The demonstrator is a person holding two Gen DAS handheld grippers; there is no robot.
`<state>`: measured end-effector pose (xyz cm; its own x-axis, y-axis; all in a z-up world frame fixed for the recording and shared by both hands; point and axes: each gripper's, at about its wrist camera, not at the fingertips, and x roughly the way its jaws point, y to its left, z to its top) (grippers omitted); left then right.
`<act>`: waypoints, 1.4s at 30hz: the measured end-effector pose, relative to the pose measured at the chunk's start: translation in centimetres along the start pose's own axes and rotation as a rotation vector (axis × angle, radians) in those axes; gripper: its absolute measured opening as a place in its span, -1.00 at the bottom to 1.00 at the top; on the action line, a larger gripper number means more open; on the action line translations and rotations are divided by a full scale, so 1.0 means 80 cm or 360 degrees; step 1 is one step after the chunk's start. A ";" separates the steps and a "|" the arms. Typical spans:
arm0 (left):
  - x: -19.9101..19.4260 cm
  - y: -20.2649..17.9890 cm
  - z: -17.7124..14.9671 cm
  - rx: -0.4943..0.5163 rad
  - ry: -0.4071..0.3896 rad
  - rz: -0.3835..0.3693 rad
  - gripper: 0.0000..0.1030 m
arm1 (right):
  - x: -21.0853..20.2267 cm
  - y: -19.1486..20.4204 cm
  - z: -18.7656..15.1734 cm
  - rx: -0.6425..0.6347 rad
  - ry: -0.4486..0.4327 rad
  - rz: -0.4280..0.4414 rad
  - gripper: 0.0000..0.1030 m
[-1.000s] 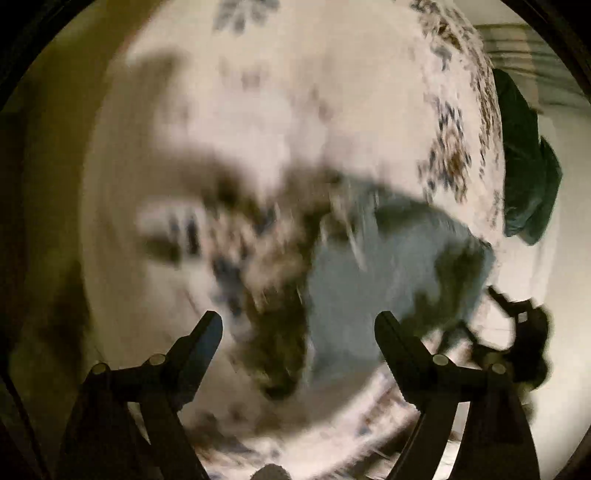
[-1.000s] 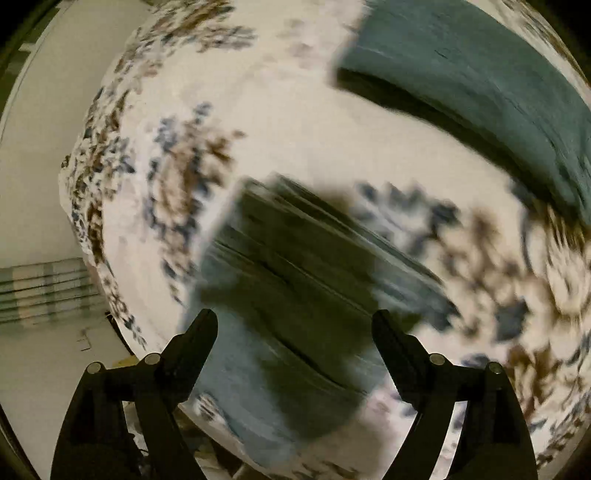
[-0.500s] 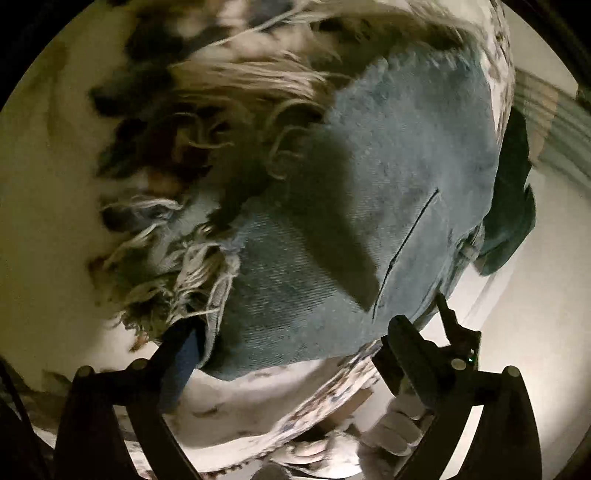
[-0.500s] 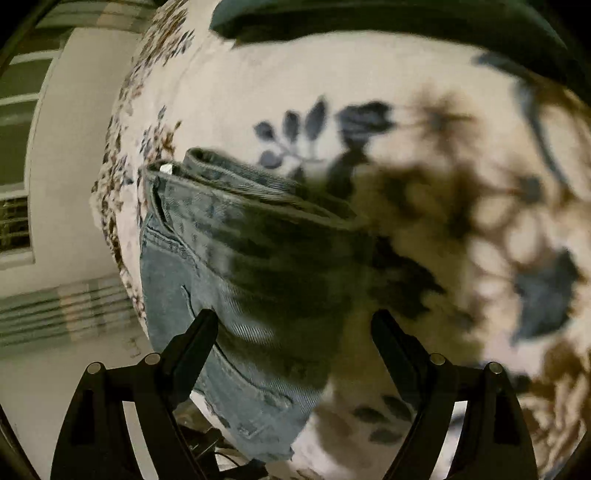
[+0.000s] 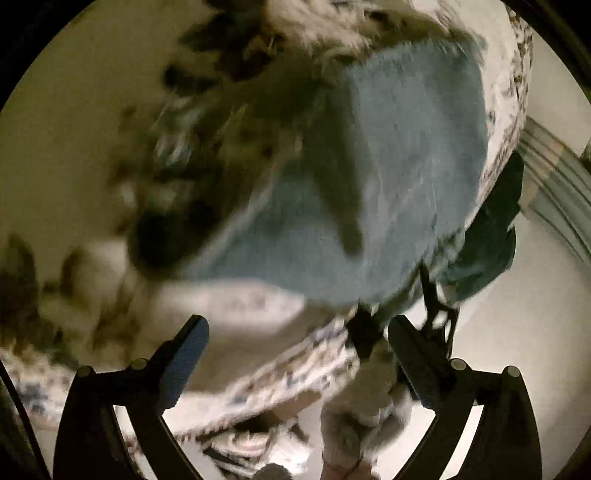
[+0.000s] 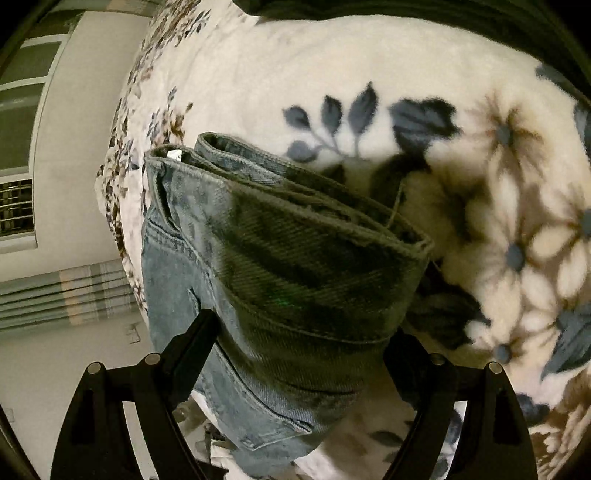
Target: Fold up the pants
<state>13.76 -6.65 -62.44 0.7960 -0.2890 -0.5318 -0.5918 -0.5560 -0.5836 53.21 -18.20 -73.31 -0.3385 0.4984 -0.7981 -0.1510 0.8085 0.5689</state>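
Light blue denim pants (image 5: 388, 177) lie folded on a white floral blanket (image 5: 92, 110); the left wrist view is blurred, with frayed hems at the top. My left gripper (image 5: 297, 354) is open and empty, just short of the pants' near edge. In the right wrist view the waistband end of the pants (image 6: 295, 266) lies in stacked layers on the blanket (image 6: 369, 66). My right gripper (image 6: 301, 347) is open, its fingers either side of the waistband, close above it.
A dark green cloth (image 5: 491, 236) hangs at the bed's far edge and shows along the top of the right wrist view (image 6: 406, 11). The bed edge drops to a pale floor (image 6: 74, 369). A striped curtain (image 6: 62, 291) and window are beyond.
The left gripper has pulled back from the frayed hem end, so the pants sit farther off. The right gripper has moved closer to the waistband, which now lies between its fingers.
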 end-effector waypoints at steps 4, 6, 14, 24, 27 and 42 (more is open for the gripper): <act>0.004 0.017 0.049 -0.0175 -0.0109 0.0092 0.93 | 0.002 -0.003 0.002 0.0015 0.0001 0.0015 0.69; 0.001 0.030 0.057 -0.0332 -0.0120 0.0116 0.88 | 0.004 -0.008 0.003 0.0043 -0.0018 0.0039 0.66; -0.035 -0.039 0.055 0.0194 -0.0341 0.0374 -0.43 | -0.021 -0.019 -0.032 0.0189 -0.0293 0.0070 -0.28; -0.113 -0.079 0.088 0.0889 -0.0287 0.0396 -0.45 | -0.047 -0.033 -0.171 0.0568 -0.0385 0.0236 -0.34; -0.111 -0.034 0.121 0.0712 -0.0234 0.0309 -0.27 | -0.021 -0.060 -0.193 0.0655 -0.0315 0.0254 -0.06; -0.095 -0.056 0.099 0.0944 -0.0312 0.0375 -0.54 | -0.007 -0.067 -0.186 0.0684 -0.0516 0.0255 -0.18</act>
<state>9.33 4.19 -60.64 0.6323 -0.1723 -0.7553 -0.7611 0.0436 -0.6472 40.36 -27.43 -72.95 -0.0128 0.6415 -0.7671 0.2941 0.7356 0.6102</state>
